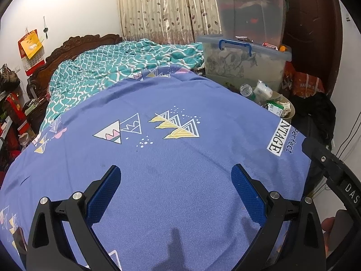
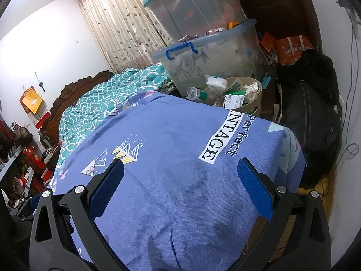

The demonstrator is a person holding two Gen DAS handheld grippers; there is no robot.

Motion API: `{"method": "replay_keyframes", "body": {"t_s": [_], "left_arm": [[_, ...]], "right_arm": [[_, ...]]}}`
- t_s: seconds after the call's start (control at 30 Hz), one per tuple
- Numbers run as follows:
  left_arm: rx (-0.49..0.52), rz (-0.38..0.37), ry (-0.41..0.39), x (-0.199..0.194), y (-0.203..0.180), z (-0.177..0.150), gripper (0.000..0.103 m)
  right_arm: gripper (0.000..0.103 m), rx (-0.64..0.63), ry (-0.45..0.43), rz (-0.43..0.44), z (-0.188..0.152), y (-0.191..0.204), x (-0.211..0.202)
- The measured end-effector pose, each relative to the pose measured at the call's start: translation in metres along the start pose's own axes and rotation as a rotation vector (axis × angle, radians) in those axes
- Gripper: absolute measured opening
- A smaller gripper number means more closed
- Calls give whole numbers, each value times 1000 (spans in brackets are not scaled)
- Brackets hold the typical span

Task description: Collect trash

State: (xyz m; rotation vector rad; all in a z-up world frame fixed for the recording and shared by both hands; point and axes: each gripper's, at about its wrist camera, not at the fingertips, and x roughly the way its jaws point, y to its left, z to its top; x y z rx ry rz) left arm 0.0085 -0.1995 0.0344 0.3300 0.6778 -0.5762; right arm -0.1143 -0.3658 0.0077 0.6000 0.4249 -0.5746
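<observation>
You are holding two hand-held grippers over the bed (image 1: 171,180). The left hand-held gripper (image 1: 176,176) is spreading its blue pads wide, gripping nothing. The right hand-held gripper (image 2: 180,169) is likewise hanging open and empty above the sheet. No trash is showing on the blue sheet in front of you. Past the bed's far corner, one beige bin (image 2: 253,105) is sitting heaped with trash: one clear bottle (image 2: 195,93), cartons and crumpled wrappers. Collecting is looking largely done, judging by the full bin. Behind it, two clear storage boxes (image 2: 216,54) are standing stacked.
</observation>
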Motion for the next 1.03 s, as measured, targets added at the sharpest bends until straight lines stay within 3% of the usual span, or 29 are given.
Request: {"method": "replay_keyframes", "body": {"t_s": [1.03], "left_arm": [[-29, -23, 15, 1, 9, -1, 94]], "right_arm": [[99, -27, 11, -1, 0, 4, 5]]}}
